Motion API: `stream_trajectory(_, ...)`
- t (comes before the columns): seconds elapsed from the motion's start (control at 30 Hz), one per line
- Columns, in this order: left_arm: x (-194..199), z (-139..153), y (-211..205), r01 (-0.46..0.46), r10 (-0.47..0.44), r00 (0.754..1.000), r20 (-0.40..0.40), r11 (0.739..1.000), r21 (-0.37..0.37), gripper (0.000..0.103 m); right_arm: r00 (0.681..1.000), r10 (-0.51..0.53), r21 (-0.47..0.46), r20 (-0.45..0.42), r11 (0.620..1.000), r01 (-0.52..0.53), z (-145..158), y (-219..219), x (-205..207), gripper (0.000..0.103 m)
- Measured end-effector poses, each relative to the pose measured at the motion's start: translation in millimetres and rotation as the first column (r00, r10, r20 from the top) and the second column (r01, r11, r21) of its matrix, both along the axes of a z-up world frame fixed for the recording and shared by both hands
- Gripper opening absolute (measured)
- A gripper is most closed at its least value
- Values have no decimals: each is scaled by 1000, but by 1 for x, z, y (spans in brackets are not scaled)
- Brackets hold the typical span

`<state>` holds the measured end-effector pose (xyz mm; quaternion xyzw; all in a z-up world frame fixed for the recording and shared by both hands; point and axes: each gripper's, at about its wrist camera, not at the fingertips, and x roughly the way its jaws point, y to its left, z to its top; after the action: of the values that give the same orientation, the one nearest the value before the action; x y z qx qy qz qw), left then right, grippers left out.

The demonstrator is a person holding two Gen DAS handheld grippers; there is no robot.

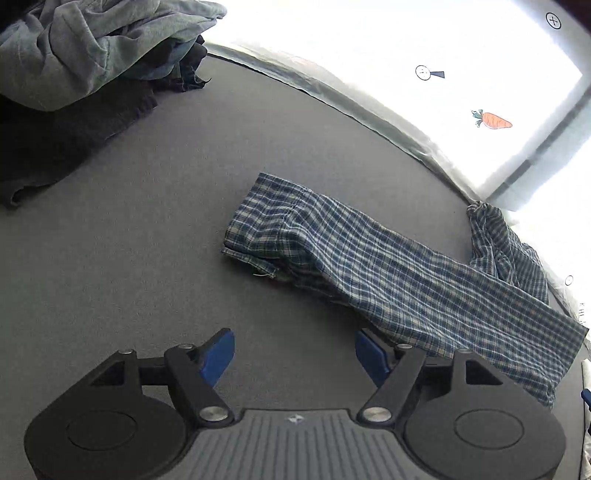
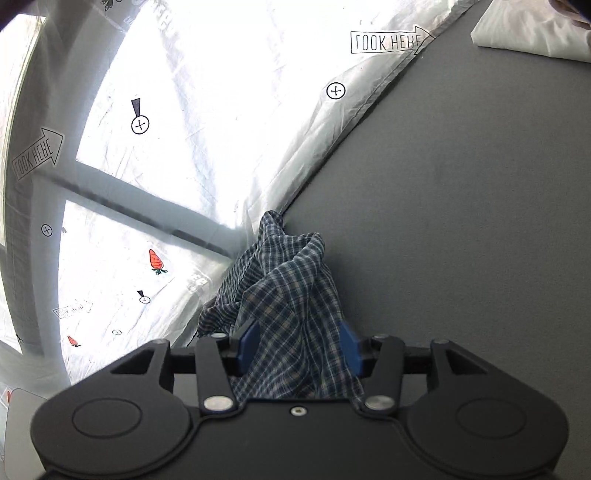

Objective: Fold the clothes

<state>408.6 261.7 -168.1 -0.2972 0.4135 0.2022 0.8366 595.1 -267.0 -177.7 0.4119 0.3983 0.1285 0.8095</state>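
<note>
1. Although the plaid garment (image 1: 388, 266) is laid out long on the grey worktop (image 1: 147, 258), it is judged to be only partly dealt with: one narrow lengthwise fold seems made, and no crosswise fold is seen.
2. The far end of the plaid garment is bunched against the white printed sheet (image 2: 184, 110) at the worktop's edge, and this bunch is seen between the fingers of the right gripper (image 2: 299, 345). The fingers stand apart with cloth filling the gap; whether the cloth is truly pinched cannot be told.
3. The left gripper (image 1: 293, 350) is held just beside the near edge of the plaid garment, fingers spread wide and nothing between them.
4. A heap of unfolded clothes (image 1: 92, 55) lies well apart from the plaid garment, at the far left of the worktop; these are judged to be left to do.
5. A folded white item (image 2: 532, 33) lies well beyond the plaid garment, and is taken as finished work.
</note>
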Motion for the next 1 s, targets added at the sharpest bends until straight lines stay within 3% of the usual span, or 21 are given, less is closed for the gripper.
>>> stream_trajectory(0.23, 48, -14, 26, -83, 86, 996, -16, 986, 142, 84, 996, 24, -128, -90, 991, -35, -22, 18, 85, 59)
stream_trajectory(0.3, 56, -19, 26, -73, 76, 997, -10, 985, 159, 93, 993, 47, -138, -112, 988, -62, -32, 24, 95, 59)
stream_trajectory(0.33, 59, -20, 24, -61, 65, 998, -17, 982, 178, 93, 991, 61, -135, -116, 988, -77, -35, 26, 98, 56)
stream_trajectory(0.4, 66, -22, 18, -29, 38, 999, -37, 975, 220, 93, 990, 96, -119, -108, 987, -108, -40, 31, 100, 41)
stream_trajectory(0.43, 69, -24, 14, -2, 14, 999, -45, 970, 244, 92, 989, 112, -112, -101, 986, -123, -41, 33, 101, 21)
stream_trajectory(0.47, 70, -24, 10, 13, -2, 999, -45, 964, 264, 85, 989, 123, -110, -84, 985, -132, -41, 35, 100, 2)
stream_trajectory(0.5, 70, -24, 5, 28, -16, 999, -42, 954, 298, 66, 991, 122, -120, -60, 984, -128, -37, 36, 99, 2)
stream_trajectory(0.53, 69, -21, 4, 28, -17, 999, -39, 952, 306, 54, 992, 118, -130, -34, 984, -122, -34, 37, 98, 1)
stream_trajectory(0.6, 68, -16, 2, 25, -16, 999, -32, 948, 316, 6, 996, 89, -159, 28, 984, -83, -21, 35, 97, 0)
stream_trajectory(0.67, 63, 1, 4, -15, 4, 999, 44, 963, 268, 6, 996, 56, -167, 68, 985, -44, -10, 29, 96, 0)
stream_trajectory(0.77, 56, 58, -4, -46, -12, 981, 196, 955, 292, 6, 993, 5, -168, 119, 986, 15, 8, 17, 94, 0)
stream_trajectory(0.9, 45, 141, -11, -89, -71, 908, 413, 930, 357, 6, 980, -64, -150, 189, 984, 93, 30, -1, 95, 0)
stream_trajectory(1.0, 53, 143, -5, -91, -69, 907, 416, 931, 353, 6, 978, -71, -133, 195, 986, 98, 38, -8, 102, 0)
